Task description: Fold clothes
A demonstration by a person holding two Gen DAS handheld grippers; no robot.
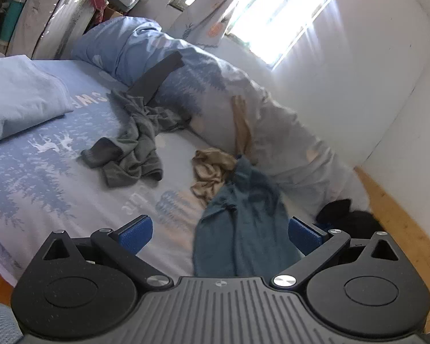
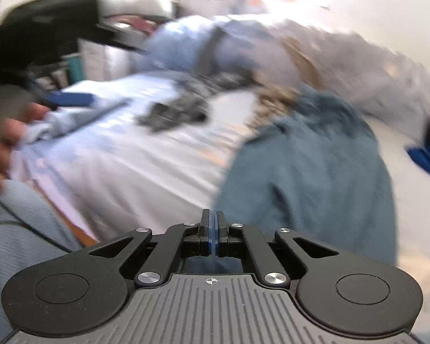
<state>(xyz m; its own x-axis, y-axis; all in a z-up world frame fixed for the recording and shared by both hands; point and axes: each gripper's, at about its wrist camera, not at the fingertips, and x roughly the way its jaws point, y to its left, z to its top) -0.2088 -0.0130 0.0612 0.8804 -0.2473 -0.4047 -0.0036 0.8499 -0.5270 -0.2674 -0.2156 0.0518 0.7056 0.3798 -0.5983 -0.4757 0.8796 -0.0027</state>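
My right gripper [image 2: 212,229] has its fingers pressed together; I can't tell whether any cloth is caught between them. My left gripper [image 1: 219,230] has its fingers spread, nothing pinched. The teal garment [image 1: 243,229] lies at the bed's near edge, reaching between those fingers. Past it a tan garment [image 1: 212,172], then a grey garment [image 1: 134,149] mid-bed [image 1: 57,195], a rolled duvet [image 1: 215,91] along the far edge.
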